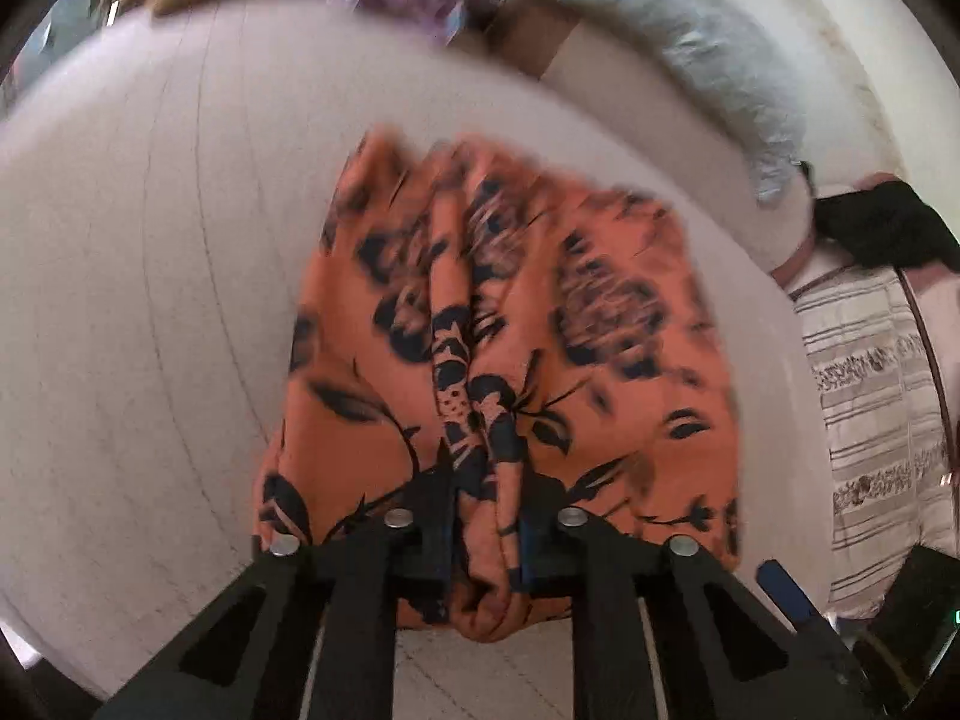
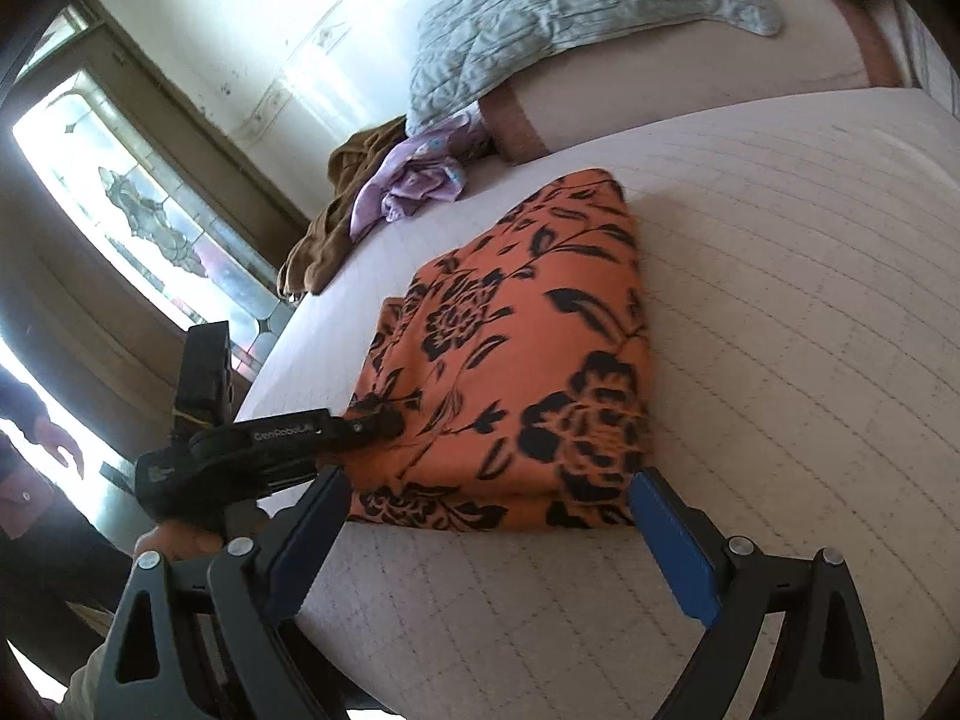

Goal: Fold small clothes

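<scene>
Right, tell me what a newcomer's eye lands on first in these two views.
The orange garment with black flowers, folded in the middle of the pale quilted bed. Next, the left gripper pinching a bunch of that cloth at its near edge, while the right gripper stands open, nothing between its blue pads. Behind, a grey-blue pillow and crumpled lilac and brown clothes.

White lettering "GenRoboLAI" stands on the left gripper (image 2: 375,423) body.

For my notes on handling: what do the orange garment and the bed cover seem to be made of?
Orange garment: probably thin woven cloth, matte, printed dark flowers; it bunches in soft folds. Bed cover: apparently quilted fabric, matte pale, with stitched parallel lines.
</scene>
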A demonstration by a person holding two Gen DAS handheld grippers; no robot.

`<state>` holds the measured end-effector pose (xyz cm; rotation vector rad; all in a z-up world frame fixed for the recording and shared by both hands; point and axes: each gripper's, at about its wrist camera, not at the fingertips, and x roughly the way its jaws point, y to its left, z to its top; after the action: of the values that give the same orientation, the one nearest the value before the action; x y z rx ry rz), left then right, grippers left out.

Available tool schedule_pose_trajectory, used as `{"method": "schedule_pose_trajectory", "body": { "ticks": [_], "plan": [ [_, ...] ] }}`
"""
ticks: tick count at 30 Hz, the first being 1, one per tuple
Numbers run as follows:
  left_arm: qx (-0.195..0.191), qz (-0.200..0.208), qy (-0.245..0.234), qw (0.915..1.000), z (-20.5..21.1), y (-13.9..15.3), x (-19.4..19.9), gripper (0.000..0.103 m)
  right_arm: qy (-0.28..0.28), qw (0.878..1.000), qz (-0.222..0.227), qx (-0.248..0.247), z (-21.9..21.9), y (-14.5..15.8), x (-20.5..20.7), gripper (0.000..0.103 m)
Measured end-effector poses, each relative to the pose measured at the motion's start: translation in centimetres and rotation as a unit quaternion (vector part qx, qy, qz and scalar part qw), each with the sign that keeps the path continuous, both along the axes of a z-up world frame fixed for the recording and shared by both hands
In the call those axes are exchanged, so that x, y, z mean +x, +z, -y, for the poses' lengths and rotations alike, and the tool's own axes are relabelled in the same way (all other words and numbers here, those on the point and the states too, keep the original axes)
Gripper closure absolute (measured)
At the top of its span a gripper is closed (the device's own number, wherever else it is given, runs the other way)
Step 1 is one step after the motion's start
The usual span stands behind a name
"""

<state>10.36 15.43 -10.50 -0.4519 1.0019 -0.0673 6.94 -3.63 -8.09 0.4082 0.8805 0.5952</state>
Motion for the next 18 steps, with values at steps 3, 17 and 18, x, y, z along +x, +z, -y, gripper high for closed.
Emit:
{"method": "schedule_pose_trajectory", "body": {
  "ticks": [3,17,18],
  "plan": [
    [0.028,0.086,-0.001,0.9959,0.9,5.0,-2.5,0.090,-0.008,1.000,0.000,0.003,1.0,0.0,-0.1,0.007],
    [0.003,0.009,0.029,0.9995,-2.0,-1.9,-2.6,0.089,0.014,1.000,-0.021,-0.013,-0.7,-0.1,1.3,0.007],
    [0.005,0.012,0.029,0.9995,-2.3,-2.0,-2.8,0.089,0.012,1.000,-0.022,-0.010,-0.7,0.0,1.4,0.007]
  ]
}}
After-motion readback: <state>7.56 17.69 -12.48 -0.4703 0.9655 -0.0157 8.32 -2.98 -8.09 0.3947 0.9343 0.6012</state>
